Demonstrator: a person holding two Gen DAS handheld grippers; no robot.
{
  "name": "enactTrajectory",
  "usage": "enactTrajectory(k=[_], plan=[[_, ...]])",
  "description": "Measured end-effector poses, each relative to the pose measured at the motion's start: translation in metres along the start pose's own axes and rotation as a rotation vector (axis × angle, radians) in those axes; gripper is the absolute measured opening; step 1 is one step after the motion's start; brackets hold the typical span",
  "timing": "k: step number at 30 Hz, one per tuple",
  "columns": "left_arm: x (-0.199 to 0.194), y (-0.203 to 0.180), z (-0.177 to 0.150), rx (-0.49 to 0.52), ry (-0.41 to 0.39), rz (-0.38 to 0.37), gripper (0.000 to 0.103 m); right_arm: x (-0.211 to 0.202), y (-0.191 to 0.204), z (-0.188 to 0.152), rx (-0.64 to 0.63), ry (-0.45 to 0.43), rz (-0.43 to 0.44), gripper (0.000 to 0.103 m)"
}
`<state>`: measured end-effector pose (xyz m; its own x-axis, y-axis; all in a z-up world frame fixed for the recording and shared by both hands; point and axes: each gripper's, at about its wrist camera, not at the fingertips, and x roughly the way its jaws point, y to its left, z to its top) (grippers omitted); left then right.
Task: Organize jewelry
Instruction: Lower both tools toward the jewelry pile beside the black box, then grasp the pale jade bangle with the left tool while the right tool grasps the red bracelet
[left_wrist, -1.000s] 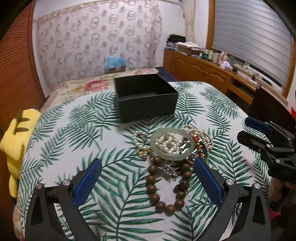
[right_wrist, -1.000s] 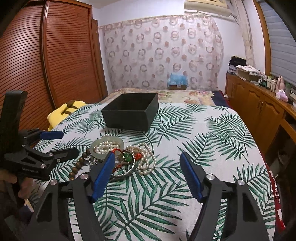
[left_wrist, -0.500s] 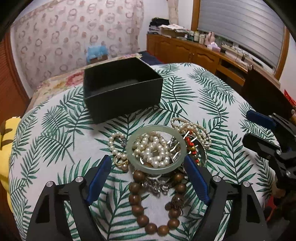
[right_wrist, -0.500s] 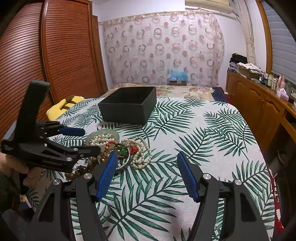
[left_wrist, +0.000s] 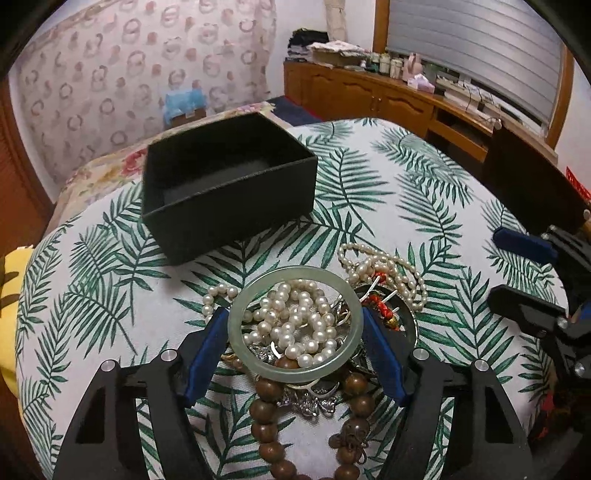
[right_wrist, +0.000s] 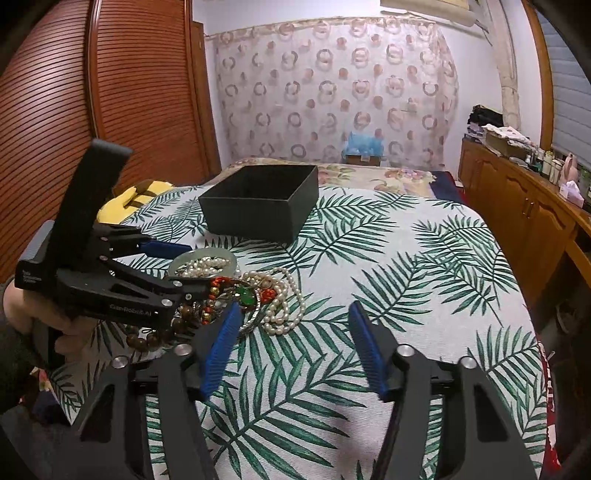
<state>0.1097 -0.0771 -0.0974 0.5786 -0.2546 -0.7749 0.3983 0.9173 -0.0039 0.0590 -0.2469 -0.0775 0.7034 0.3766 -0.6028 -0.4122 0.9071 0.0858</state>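
A heap of jewelry lies on the palm-leaf cloth: a pale green jade bangle (left_wrist: 240, 321) on top, white pearl strands (left_wrist: 295, 325), a brown wooden bead bracelet (left_wrist: 266, 410) and red and green pieces (right_wrist: 243, 295). An open black box (left_wrist: 229, 192) stands empty just behind the heap. My left gripper (left_wrist: 295, 332) is open, its blue pads on either side of the bangle. My right gripper (right_wrist: 291, 325) is open and empty, over bare cloth to the right of the heap.
A yellow plush toy (right_wrist: 136, 195) lies at the left edge of the bed. A wooden sideboard (right_wrist: 524, 206) with small items runs along the right wall. A ribbed wooden wardrobe (right_wrist: 110, 110) stands at left.
My left gripper has moved forward and down over the heap, so its pads now flank the jade bangle. The right gripper has shifted only slightly.
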Motion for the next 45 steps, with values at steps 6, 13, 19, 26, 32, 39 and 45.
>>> enactTrajectory(k=[6,13,19,26,32,39,45], plan=[[-0.026,0.008,-0.004,-0.05,-0.071,0.004,0.069,0.012,0.013,0.002,-0.021,0.028,0.053,0.052],[-0.04,0.009,-0.011,-0.063,-0.107,0.036,0.069,0.028,0.036,0.012,-0.064,0.06,0.123,0.043],[-0.045,0.016,-0.02,-0.088,-0.117,0.031,0.069,0.052,0.047,0.013,-0.089,0.129,0.149,0.034],[-0.044,0.022,-0.027,-0.106,-0.112,0.032,0.069,0.045,0.04,0.023,-0.109,0.12,0.137,0.008],[-0.045,0.022,-0.029,-0.113,-0.123,0.028,0.069,0.027,0.028,0.045,-0.131,0.068,0.12,0.008],[-0.046,0.021,-0.029,-0.113,-0.126,0.029,0.069,0.007,0.032,0.068,-0.175,-0.002,0.114,0.008],[-0.049,0.023,-0.025,-0.112,-0.142,0.037,0.069,0.002,0.026,0.083,-0.19,-0.026,0.092,0.008]])
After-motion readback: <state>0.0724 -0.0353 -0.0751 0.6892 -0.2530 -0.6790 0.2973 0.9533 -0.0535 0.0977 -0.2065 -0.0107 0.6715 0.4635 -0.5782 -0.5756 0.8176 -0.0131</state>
